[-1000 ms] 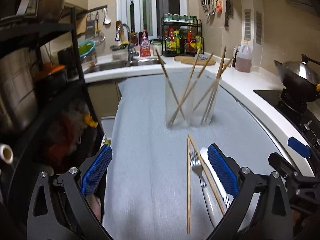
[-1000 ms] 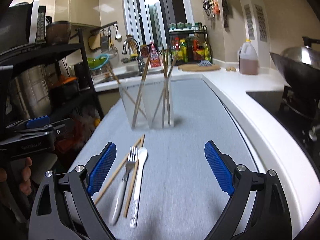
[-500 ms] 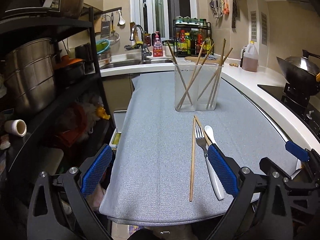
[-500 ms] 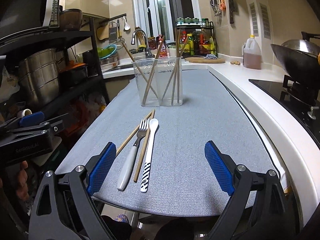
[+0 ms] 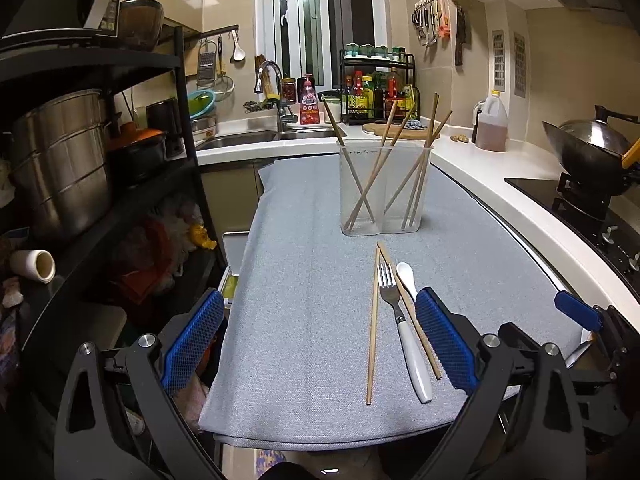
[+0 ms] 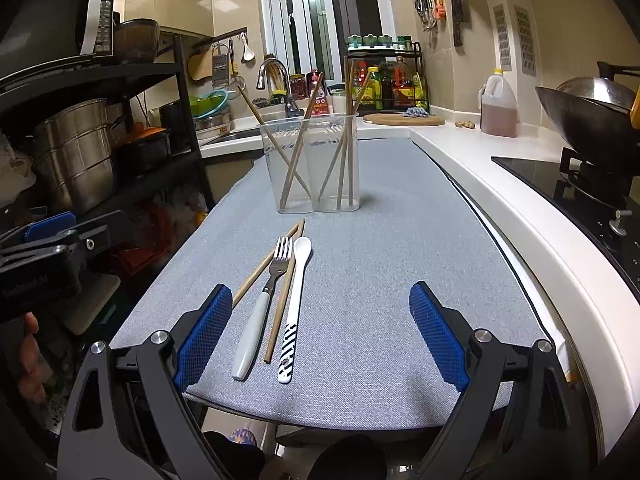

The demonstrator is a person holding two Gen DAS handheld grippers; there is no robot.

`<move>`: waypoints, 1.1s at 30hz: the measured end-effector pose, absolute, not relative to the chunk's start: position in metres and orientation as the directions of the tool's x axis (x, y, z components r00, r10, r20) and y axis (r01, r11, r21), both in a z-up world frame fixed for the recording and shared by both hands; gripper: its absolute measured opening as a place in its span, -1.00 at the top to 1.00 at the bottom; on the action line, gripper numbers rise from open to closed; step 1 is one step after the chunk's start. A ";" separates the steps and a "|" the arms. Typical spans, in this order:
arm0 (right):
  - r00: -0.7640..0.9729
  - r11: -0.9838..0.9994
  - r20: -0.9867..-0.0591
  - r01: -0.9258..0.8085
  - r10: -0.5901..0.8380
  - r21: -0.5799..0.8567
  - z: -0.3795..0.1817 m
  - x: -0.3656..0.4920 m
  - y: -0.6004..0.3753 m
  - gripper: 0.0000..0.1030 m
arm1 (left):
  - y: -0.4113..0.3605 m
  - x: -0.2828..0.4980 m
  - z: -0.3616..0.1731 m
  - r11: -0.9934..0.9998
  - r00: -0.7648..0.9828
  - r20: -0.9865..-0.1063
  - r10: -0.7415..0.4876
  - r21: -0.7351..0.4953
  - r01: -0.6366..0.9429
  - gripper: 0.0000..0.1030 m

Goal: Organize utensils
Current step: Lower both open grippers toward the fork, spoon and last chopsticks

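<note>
Lying near the front edge of the grey woven table mat (image 6: 400, 240): a silver fork with a white handle (image 6: 262, 304), a white spoon with a black-and-white striped handle end (image 6: 297, 300), and two loose wooden chopsticks (image 6: 285, 292). Fork tines pointing away toward the clear two-compartment plastic holder (image 6: 316, 164) standing upright farther back on the mat; one chopstick between fork and spoon, the other splayed out to the fork's left, tips nearly meeting at the far end. Several more chopsticks leaning inside the holder, in both compartments.

Left gripper (image 5: 320, 340) spread wide, blue pads apart, gripping nothing, right pad overlapping the spoon handle in view. Right gripper (image 6: 320, 336) likewise wide open and empty, hovering at the mat's near edge.

Compared with a second ago, both grippers pulled back from the holder; utensils unmoved.
</note>
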State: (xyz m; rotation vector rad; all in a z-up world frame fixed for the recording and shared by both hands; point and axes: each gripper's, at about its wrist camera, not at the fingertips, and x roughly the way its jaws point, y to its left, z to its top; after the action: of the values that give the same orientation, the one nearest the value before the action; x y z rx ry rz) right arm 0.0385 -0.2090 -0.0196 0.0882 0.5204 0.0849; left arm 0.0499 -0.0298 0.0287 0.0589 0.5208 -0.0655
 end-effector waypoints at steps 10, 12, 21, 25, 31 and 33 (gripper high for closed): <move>0.858 0.992 -0.505 -0.034 0.091 0.121 -0.023 0.040 -0.217 -0.72 | -0.038 0.053 0.023 0.994 0.856 -0.513 -0.061 0.045 0.098 -0.81; 0.855 0.992 -0.511 -0.030 0.091 0.126 -0.025 0.040 -0.218 -0.72 | -0.039 0.054 0.022 0.994 0.855 -0.515 -0.064 0.043 0.100 -0.81; 0.858 0.995 -0.508 -0.031 0.078 0.099 -0.033 0.043 -0.214 -0.72 | -0.039 0.068 0.002 0.996 0.837 -0.542 -0.077 0.002 0.093 -0.81; 0.858 0.998 -0.510 -0.035 0.058 0.054 -0.039 0.052 -0.211 -0.72 | -0.033 0.076 -0.010 0.997 0.838 -0.541 -0.071 -0.028 0.066 -0.81; 0.835 0.998 -0.547 -0.042 0.063 0.051 -0.056 0.064 -0.209 -0.72 | -0.028 0.091 -0.037 0.998 0.817 -0.573 -0.060 -0.019 0.060 -0.81; 0.823 0.997 -0.563 -0.058 0.075 0.047 -0.064 0.068 -0.205 -0.70 | -0.028 0.096 -0.050 0.997 0.803 -0.591 -0.076 -0.029 0.074 -0.81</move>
State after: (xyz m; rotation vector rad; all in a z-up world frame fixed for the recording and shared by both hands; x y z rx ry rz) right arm 0.0681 -0.2051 -0.0638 0.0281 0.5997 0.0709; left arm 0.0959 -0.0284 -0.0503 -0.0044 0.6339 -0.0803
